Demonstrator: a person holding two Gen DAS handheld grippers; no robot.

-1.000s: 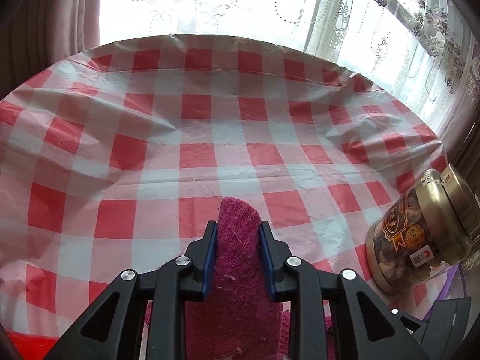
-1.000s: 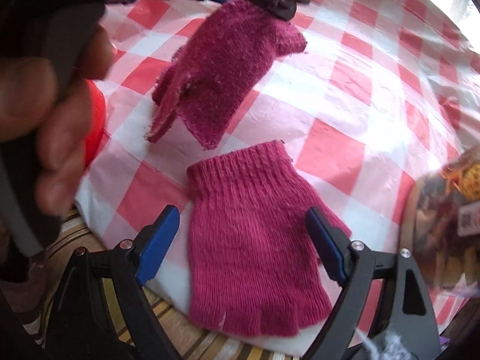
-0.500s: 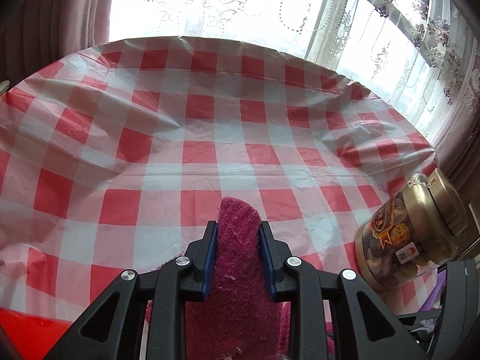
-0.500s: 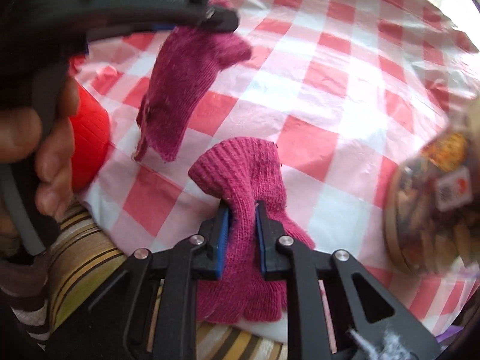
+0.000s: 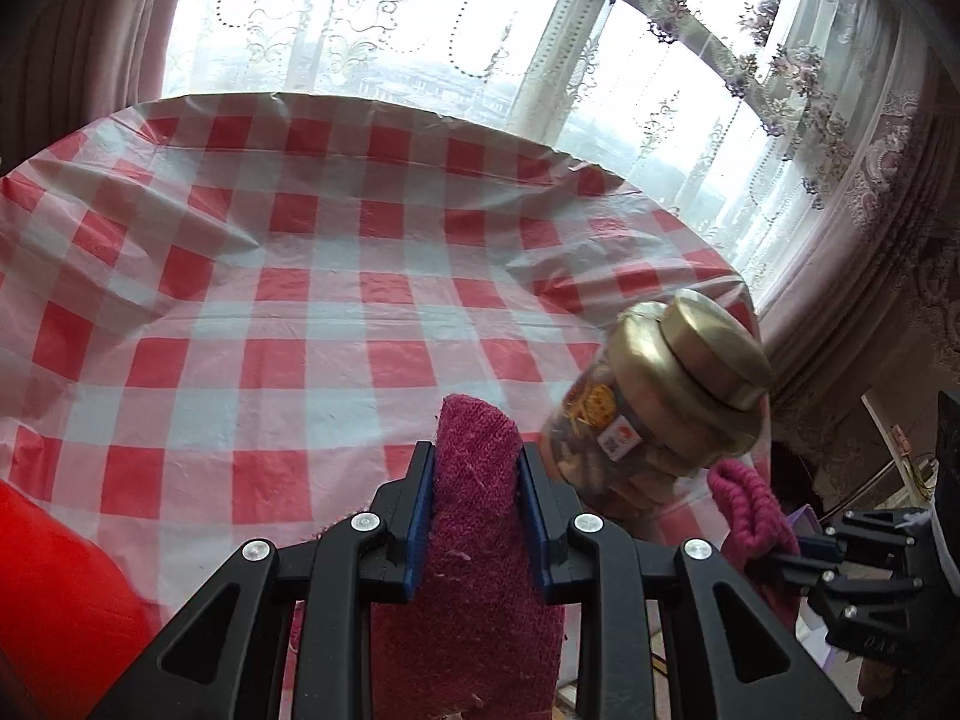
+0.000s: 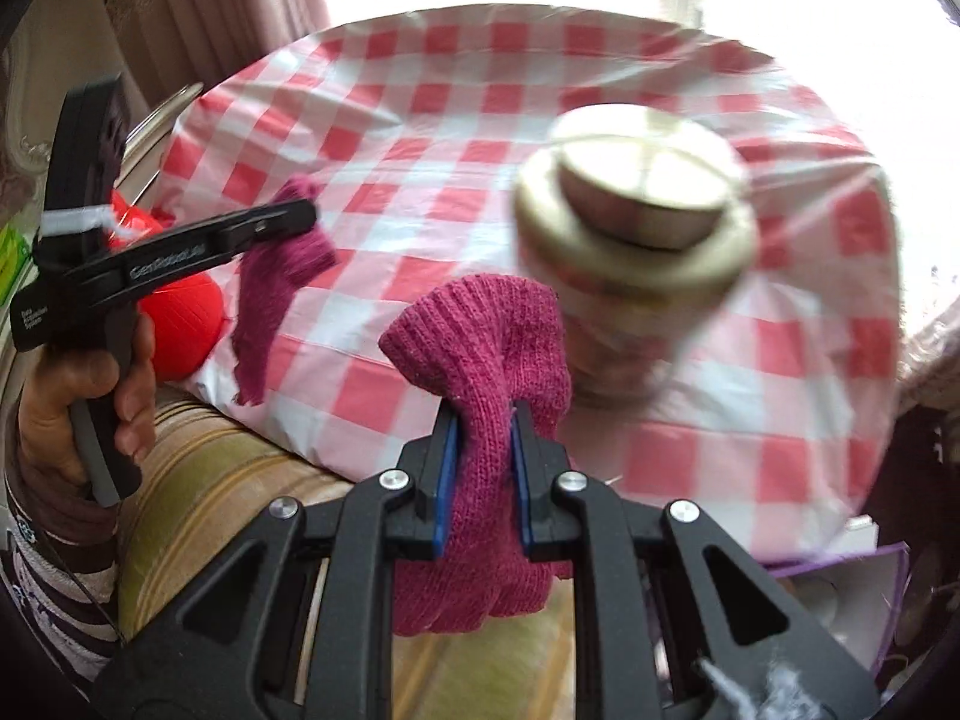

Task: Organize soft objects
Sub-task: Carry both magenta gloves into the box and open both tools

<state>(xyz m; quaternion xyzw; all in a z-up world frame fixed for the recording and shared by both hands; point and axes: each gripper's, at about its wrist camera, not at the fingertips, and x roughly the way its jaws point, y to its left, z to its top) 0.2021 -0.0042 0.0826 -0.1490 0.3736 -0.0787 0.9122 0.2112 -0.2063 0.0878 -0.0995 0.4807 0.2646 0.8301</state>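
Note:
Two magenta knit gloves are both held off the red-and-white checked table (image 5: 312, 324). My left gripper (image 5: 475, 456) is shut on one glove (image 5: 474, 570), whose cuff pokes up between the blue pads. In the right wrist view that gripper (image 6: 294, 219) is at the left, its glove (image 6: 270, 300) hanging limp over the table's near edge. My right gripper (image 6: 485, 414) is shut on the second glove (image 6: 486, 348), bunched between its pads. In the left wrist view, the right gripper (image 5: 798, 552) and its glove (image 5: 747, 510) sit low at the right.
A gold-lidded jar (image 5: 660, 402) stands on the table's right side, blurred and just beyond the right glove (image 6: 636, 228). A red rounded object (image 6: 180, 324) lies by the near-left edge. A person's hand (image 6: 78, 396) holds the left gripper's handle. Striped upholstery (image 6: 228, 480) lies below.
My right gripper closed on the glove that lay flat at the table's edge and lifted it. Both grippers rose and tilted up, so the window and the jar now show more.

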